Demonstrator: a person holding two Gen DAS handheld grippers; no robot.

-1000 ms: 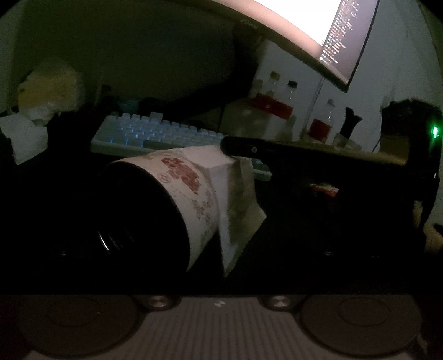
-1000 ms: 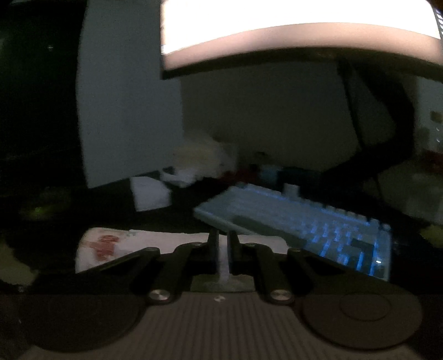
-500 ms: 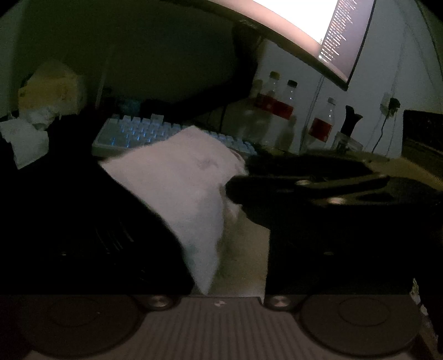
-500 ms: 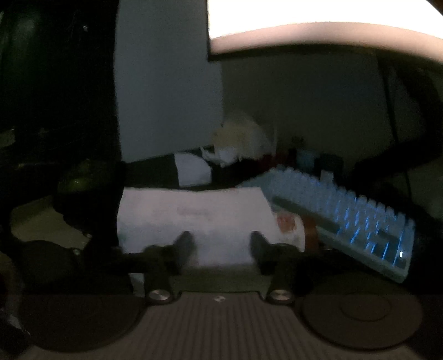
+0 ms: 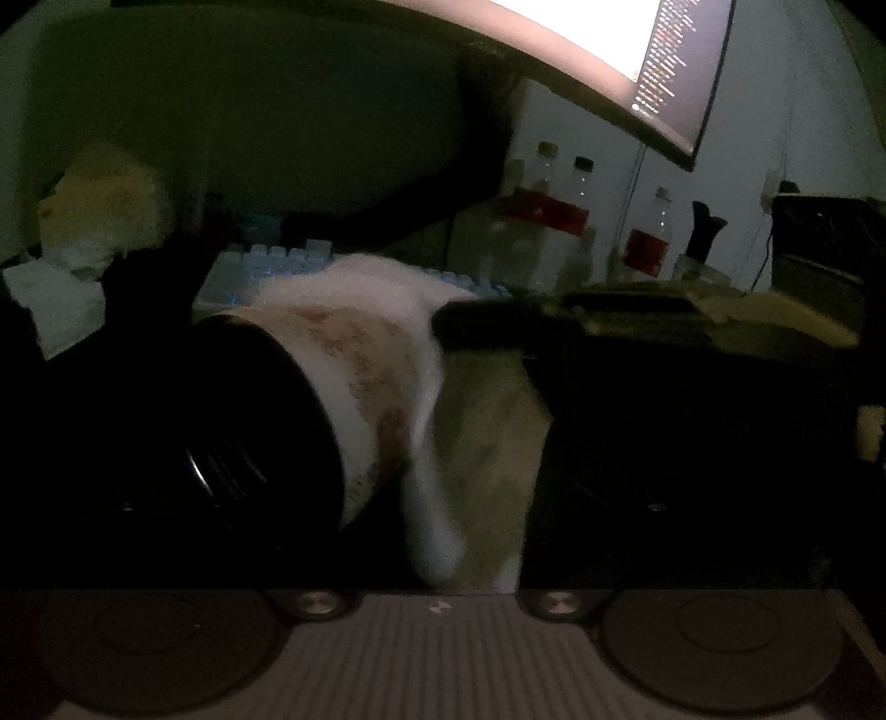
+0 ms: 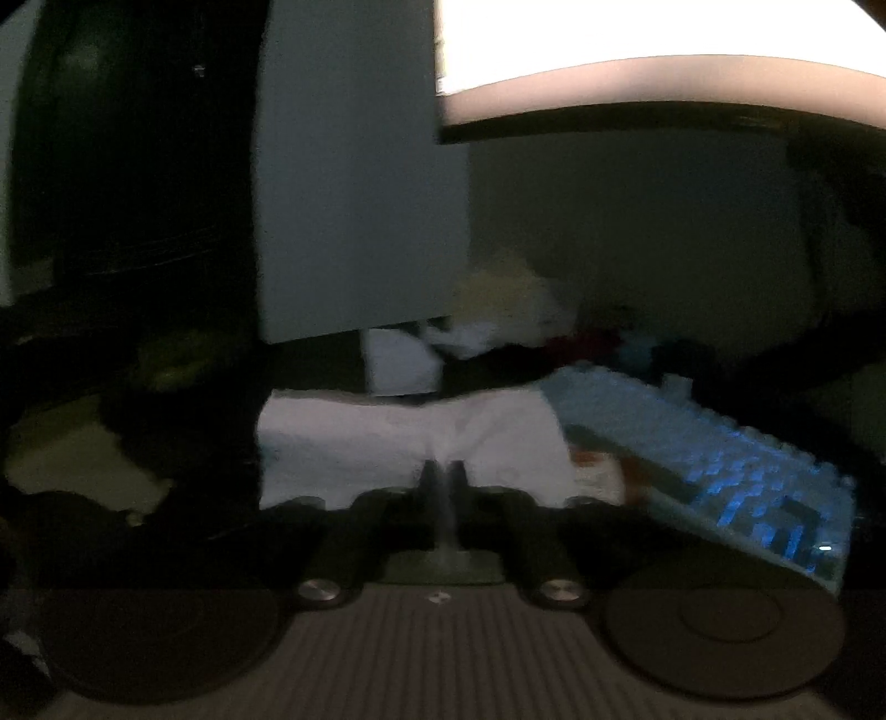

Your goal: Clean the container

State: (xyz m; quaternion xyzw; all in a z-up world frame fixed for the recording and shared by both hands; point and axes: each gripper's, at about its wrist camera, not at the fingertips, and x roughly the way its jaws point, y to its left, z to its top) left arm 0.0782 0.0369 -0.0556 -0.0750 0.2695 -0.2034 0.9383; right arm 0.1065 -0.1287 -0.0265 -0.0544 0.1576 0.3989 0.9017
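Observation:
A white container (image 5: 354,376) with a reddish print and a black ridged cap lies tilted between the dark fingers of my left gripper (image 5: 382,410). Its cap sits against the left finger. The right finger (image 5: 653,471) stands apart from its body, and darkness hides the pads. A white cloth (image 5: 387,288) is draped over the container and hangs down its far side. My right gripper (image 5: 443,327) comes in from the right. Its jaws are closing tight on a fold of the cloth (image 6: 360,443), and the right gripper (image 6: 443,473) looks pinched together. A strip of the container (image 6: 598,471) shows beside the cloth.
A keyboard (image 5: 266,266) with blue backlight lies just behind the container. Above it hangs a bright curved monitor (image 5: 637,50). Bottles with red liquid (image 5: 645,243) stand at the back right. Crumpled tissues (image 5: 55,299) lie at the left. Tan table (image 5: 487,421) shows between the fingers.
The right gripper held a folded cloth beside the container, then opened with the cloth spread over it, and now is pinched on the cloth again. The left view has stayed steady.

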